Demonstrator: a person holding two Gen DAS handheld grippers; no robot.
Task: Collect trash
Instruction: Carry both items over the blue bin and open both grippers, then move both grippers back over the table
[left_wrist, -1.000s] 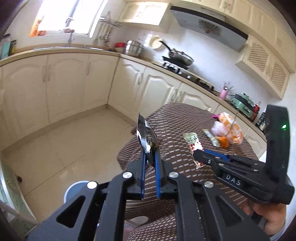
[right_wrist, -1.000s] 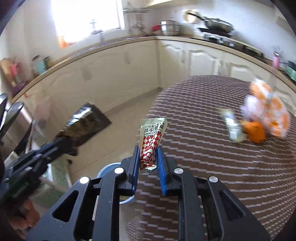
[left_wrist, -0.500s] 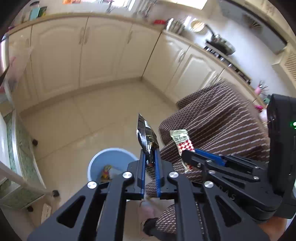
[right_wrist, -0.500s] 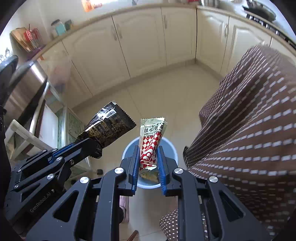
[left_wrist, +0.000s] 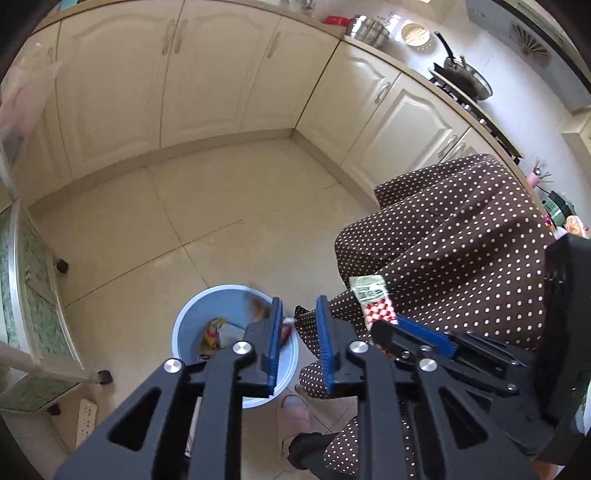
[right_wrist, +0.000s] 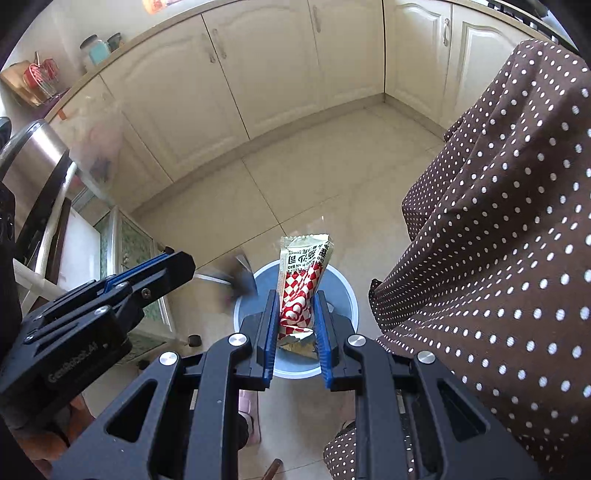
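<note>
Tilting over bin (left_wrist: 184, 325) (both grippers): left gripper (left_wrist: 298, 314), right gripper (right_wrist: 295, 306).

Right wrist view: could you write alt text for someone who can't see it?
The right gripper holds a red-checked snack wrapper above a blue bin on the kitchen floor. At left, the left gripper has just opened.

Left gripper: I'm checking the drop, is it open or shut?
Open: the left gripper has just been opening, nothing between its fingers; a blurred dark wrapper falls above the bin.

The left claw (left_wrist: 298, 306), jaws just opened and empty, hangs over the blue bin (left_wrist: 192, 321); the right claw (left_wrist: 384, 332) grips a red-checked wrapper (left_wrist: 373, 301).
</note>
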